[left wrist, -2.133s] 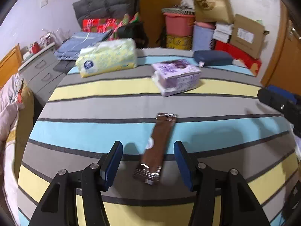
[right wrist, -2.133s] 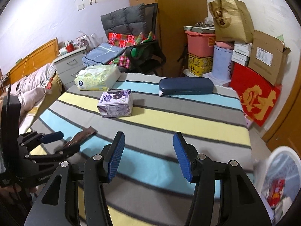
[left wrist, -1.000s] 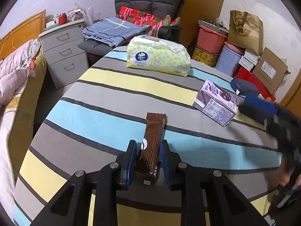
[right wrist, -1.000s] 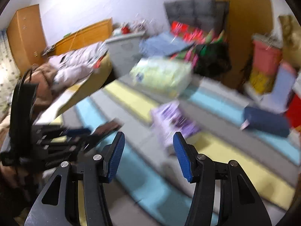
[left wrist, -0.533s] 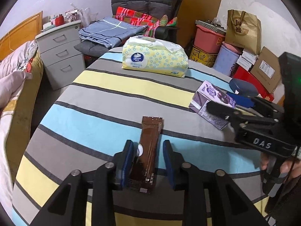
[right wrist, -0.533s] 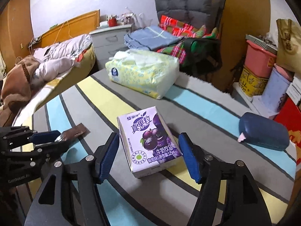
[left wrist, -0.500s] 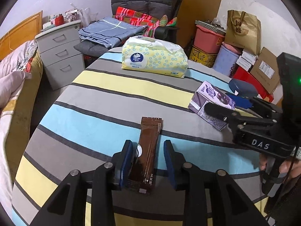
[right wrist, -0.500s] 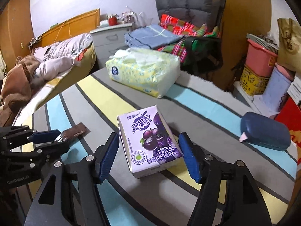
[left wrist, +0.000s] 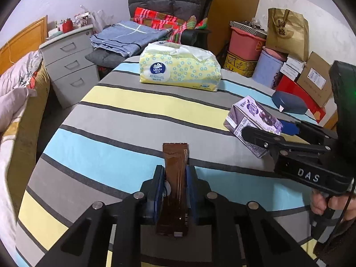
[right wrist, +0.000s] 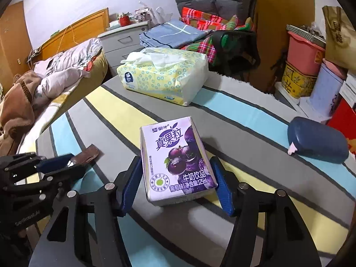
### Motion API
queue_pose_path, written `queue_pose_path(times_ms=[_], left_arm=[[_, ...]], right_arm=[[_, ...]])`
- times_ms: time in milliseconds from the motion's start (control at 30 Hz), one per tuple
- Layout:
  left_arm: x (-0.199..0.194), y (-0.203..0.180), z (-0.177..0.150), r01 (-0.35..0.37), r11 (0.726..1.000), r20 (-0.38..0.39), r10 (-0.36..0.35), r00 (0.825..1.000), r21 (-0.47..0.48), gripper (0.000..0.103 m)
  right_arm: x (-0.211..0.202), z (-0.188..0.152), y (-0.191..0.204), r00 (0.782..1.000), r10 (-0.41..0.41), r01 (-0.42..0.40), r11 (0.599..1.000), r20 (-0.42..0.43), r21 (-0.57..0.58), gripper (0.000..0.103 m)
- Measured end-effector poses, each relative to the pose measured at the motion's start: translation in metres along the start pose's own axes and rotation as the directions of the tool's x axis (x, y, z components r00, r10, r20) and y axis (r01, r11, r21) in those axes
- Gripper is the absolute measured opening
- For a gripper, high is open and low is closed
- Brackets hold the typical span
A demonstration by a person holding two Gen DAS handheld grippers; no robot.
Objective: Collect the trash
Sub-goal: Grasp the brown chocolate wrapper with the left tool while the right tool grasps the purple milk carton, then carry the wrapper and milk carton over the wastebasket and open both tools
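Your left gripper (left wrist: 174, 185) is clamped on the brown snack wrapper (left wrist: 175, 178), lower centre of the left wrist view; blue fingers (left wrist: 159, 184) press both long edges, far end jutting past the tips over the striped counter (left wrist: 133, 111).

Your right gripper (right wrist: 175, 184) is spread wide around the purple milk-drink carton (right wrist: 175, 162), lower centre of the right wrist view. Narrow gap shows each side; contact cannot be told. Carton lies flat.

Yellow tissue pack (right wrist: 162, 75) sits upper centre, well apart. Blue case (right wrist: 318, 140) lies at right, near the counter edge. Bare striped cloth lies between carton and tissue pack.
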State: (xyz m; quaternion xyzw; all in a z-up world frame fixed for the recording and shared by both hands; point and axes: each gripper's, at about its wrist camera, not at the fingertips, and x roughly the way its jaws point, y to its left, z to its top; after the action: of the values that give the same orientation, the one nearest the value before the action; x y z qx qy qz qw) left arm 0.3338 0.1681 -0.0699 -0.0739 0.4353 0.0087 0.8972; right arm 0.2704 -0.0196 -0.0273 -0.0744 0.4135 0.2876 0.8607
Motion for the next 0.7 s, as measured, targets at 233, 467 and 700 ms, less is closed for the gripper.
queue_pose_path(times_ms=[233,467,700], left_arm=[[-0.015,-0.011,-0.004,0.025,1.0,0.027,-0.025,0.999,0.011,0.019],[-0.043,-0.033,-0.009,0.052,0.998,0.073,-0.054,0.996,0.041,0.019],[-0.073,-0.059,-0.018,0.072,0.993,0.11,-0.082,0.991,0.096,0.019]], right_arm=[[-0.014,-0.008,-0.004,1.0,-0.005,0.003,0.998,0.03,0.056,0.057],[-0.041,-0.017,-0.005,0.995,-0.034,0.026,0.996,0.089,0.083,0.055],[-0.063,-0.029,-0.011,0.99,-0.06,0.043,0.991,0.129,0.127,0.054]])
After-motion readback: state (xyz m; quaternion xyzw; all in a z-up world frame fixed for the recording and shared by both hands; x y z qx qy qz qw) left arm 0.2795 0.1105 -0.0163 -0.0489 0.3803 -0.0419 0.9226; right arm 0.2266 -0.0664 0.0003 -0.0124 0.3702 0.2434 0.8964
